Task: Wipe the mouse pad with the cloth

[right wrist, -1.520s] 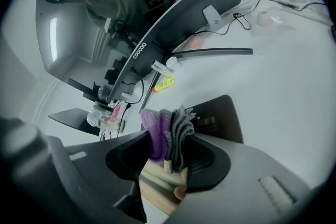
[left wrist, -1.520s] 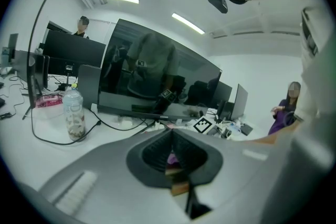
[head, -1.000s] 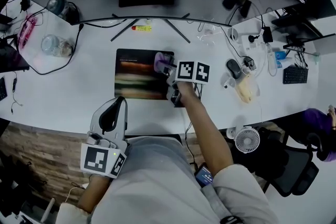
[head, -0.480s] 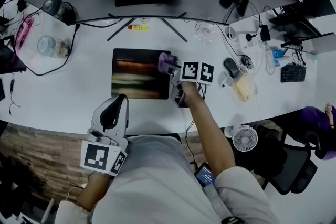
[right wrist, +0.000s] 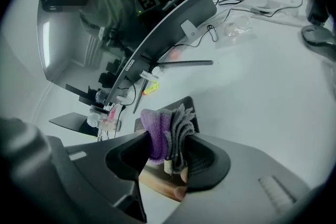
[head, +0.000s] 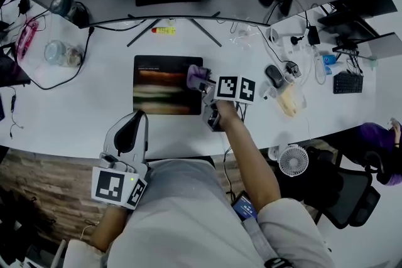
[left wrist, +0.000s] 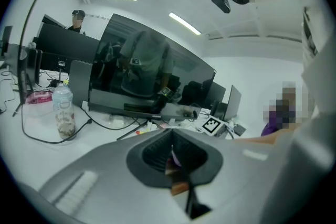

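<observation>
Grey shirt (head: pixel 182 216); pale-grey left gripper (head: pixel 137 116) and right gripper (head: pixel 202 81) bear black-and-white marker cubes (head: pixel 235 88).

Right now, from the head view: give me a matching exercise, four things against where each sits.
Things
1. purple-and-grey folded cloth
2. dark rectangular mouse pad
3. clear plastic bottle
4. small white desk fan

Places
A. far left of the white desk
B. flat on the desk, straight ahead of the person
C. pinched in the right gripper, at the pad's right edge
D. past the desk's near edge, right of the person's arm

Pairs: 1-C, 2-B, 3-A, 4-D
</observation>
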Demonstrator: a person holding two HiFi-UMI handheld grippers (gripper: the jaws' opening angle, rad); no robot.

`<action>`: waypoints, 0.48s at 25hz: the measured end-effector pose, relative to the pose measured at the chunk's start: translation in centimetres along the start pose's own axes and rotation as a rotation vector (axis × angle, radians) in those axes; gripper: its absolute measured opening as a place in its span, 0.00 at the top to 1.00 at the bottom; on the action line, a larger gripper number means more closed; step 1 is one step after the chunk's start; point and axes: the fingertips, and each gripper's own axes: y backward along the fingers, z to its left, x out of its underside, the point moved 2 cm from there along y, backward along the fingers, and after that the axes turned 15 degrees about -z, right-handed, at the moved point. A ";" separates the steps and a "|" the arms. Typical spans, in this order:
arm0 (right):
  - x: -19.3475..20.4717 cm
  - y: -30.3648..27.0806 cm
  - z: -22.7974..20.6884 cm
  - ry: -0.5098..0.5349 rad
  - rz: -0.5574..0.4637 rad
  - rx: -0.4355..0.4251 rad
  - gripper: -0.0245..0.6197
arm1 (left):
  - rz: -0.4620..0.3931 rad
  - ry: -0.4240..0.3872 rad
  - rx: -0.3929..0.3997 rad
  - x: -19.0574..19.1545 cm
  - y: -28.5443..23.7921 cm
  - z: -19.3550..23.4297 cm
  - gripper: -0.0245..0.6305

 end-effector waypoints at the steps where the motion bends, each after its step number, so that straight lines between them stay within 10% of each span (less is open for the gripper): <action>1: 0.4 -0.1 0.4 -0.003 0.000 -0.007 0.66 | -0.001 -0.002 -0.001 -0.1 0.3 0.2 0.96; 12: 5.1 -2.7 7.0 0.014 0.031 -0.091 0.66 | -0.029 -0.014 -0.041 -1.6 4.6 3.1 0.96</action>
